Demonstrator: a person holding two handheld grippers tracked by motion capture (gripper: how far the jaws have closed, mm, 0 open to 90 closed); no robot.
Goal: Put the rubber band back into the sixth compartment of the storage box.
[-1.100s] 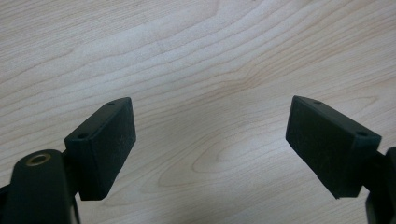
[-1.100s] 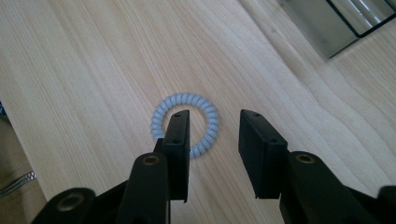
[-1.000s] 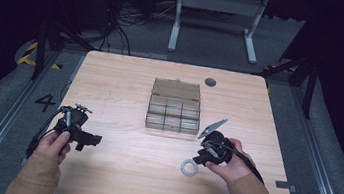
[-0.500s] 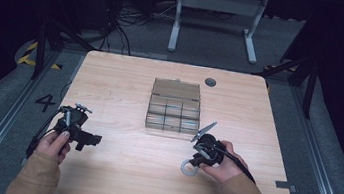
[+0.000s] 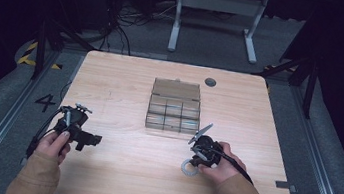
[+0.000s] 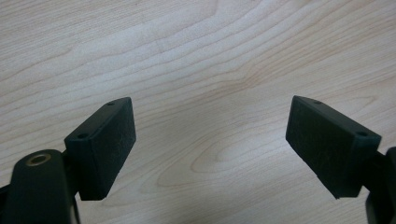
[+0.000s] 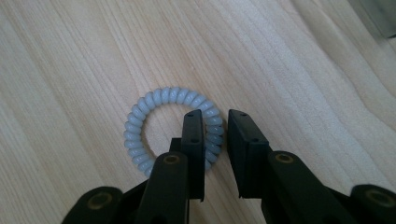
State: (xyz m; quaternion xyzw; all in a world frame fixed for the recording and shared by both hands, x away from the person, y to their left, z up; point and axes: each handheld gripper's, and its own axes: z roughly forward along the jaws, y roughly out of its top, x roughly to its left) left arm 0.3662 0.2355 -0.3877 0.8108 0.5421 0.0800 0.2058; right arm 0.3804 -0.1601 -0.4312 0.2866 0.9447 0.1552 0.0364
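Note:
A pale blue-grey spiral hair ring (image 7: 140, 122) lies flat on the wooden table (image 5: 125, 91), near the front right in the high view (image 5: 189, 169). My right gripper (image 7: 215, 115) points down at it; one jaw stands inside the ring and the other outside. The two are closed narrowly on the ring's right-hand coils. In the high view the right gripper (image 5: 194, 160) sits just above the ring, held by a hand. My left gripper (image 6: 210, 126) hovers over bare wood with its jaws wide apart and nothing between them, at the front left (image 5: 89, 139).
A clear compartment box (image 5: 174, 106) with its lid tipped back stands at the table's middle, just beyond the right gripper. A dark round grommet (image 5: 211, 82) sits near the far edge. Black cables trail from both grippers.
The right gripper has moved left and down onto the hair ring, and its jaws now pinch the ring's edge. The left gripper has stayed in place.

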